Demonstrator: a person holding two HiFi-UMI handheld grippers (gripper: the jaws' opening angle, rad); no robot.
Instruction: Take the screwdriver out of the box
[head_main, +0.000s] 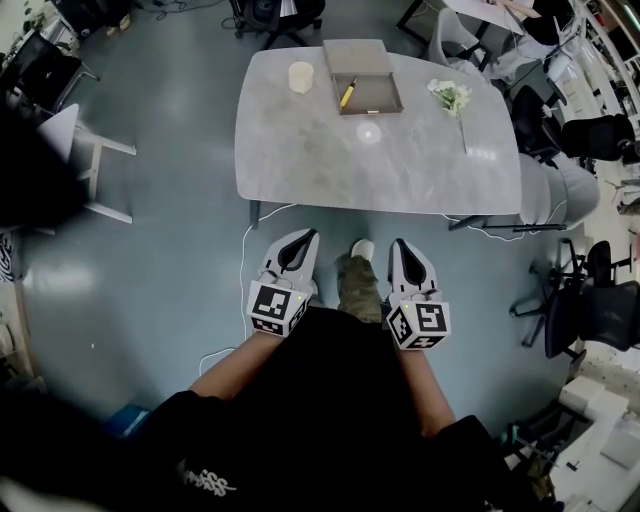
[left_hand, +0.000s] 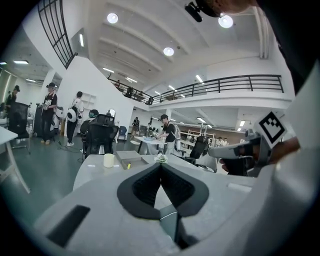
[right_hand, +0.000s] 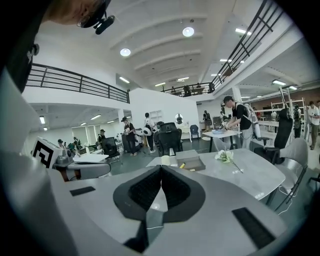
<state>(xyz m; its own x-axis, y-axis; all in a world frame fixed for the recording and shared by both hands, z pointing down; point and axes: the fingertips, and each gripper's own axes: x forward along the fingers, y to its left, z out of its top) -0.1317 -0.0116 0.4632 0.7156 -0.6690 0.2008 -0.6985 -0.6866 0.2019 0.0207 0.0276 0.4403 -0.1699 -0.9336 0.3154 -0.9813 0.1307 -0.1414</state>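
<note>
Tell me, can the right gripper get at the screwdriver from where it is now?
Probably not yet. The right gripper, shut, hangs short of the table, and the screwdriver lies in the open box at its far side. Nothing blocks the way; a step closer should do.

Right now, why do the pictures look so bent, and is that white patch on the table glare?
Head view: a wide lens bows the edges of the table, and the pale patch near the box looks like a lamp's reflection. Left gripper view: black rounded corners, a curved balcony railing, ceiling lamps blown out white. Right gripper view: the same bending and bright lamps.
</note>
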